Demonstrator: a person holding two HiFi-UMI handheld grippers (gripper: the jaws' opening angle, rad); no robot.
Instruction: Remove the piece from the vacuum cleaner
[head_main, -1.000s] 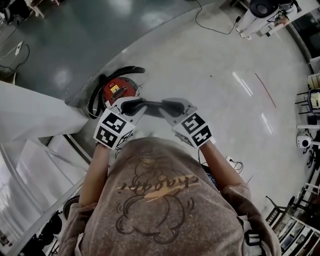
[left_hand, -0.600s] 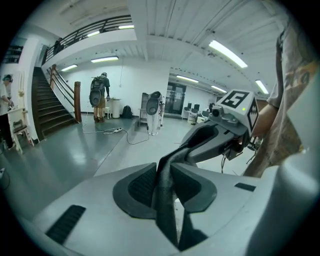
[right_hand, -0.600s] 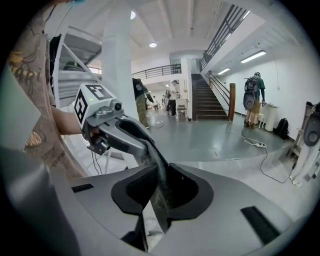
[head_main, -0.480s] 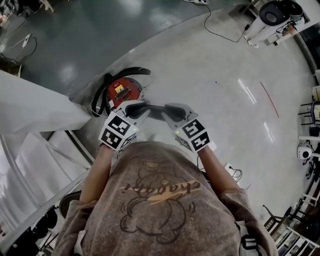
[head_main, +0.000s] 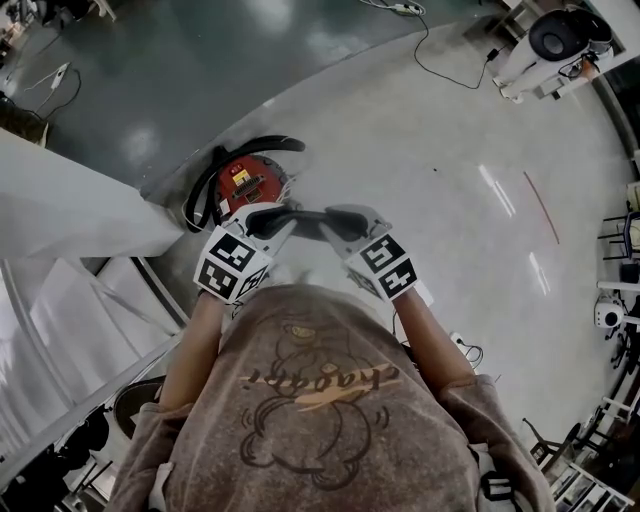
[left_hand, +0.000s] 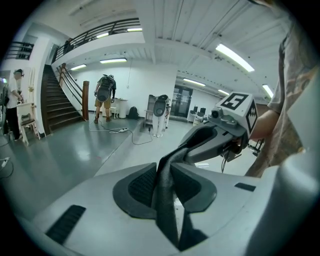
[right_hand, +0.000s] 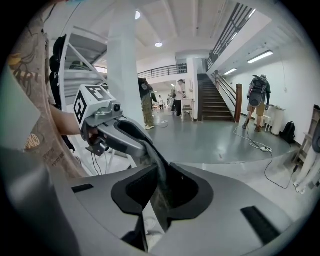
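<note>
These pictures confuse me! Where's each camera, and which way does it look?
Head view: on the person's head, looking down at shirt, arms, left gripper, right gripper, vacuum cleaner.
Left gripper view: on the left gripper, looking along its jaws at the right gripper.
Right gripper view: on that gripper, facing the left one.
Shared: all show the dark strip both grippers clamp.
</note>
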